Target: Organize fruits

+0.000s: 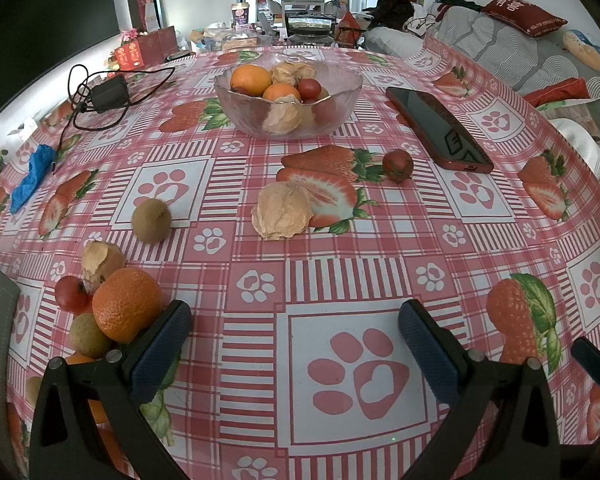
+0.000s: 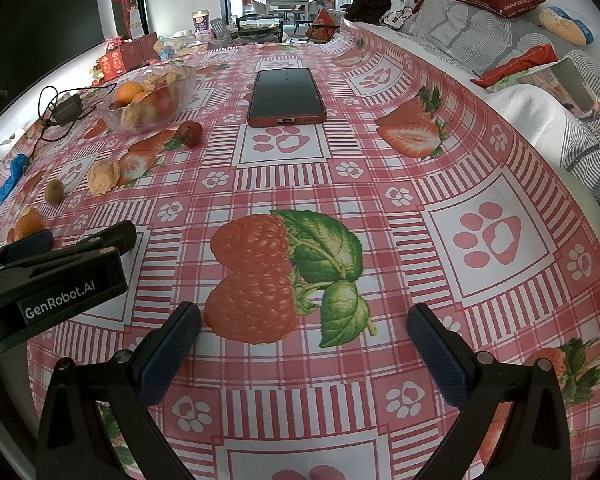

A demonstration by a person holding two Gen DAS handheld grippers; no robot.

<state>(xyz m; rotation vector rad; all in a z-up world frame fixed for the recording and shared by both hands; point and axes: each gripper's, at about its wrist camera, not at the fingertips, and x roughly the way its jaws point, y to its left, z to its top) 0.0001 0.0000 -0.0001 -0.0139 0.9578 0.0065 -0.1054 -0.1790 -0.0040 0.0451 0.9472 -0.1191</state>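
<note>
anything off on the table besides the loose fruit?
A red-cased phone lies flat among the fruit right of the glass bowl, and a charger with tangled cable sits left of it. Neither belongs with fruit. Nothing looks spilled or damaged.

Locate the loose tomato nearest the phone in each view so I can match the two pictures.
Left wrist: the tomato lies right of centre, just left of the phone's near end.
Right wrist: the tomato lies upper left, between the bowl and the phone.
Shared landmark: the phone, with the tomato to its left in both.
</note>
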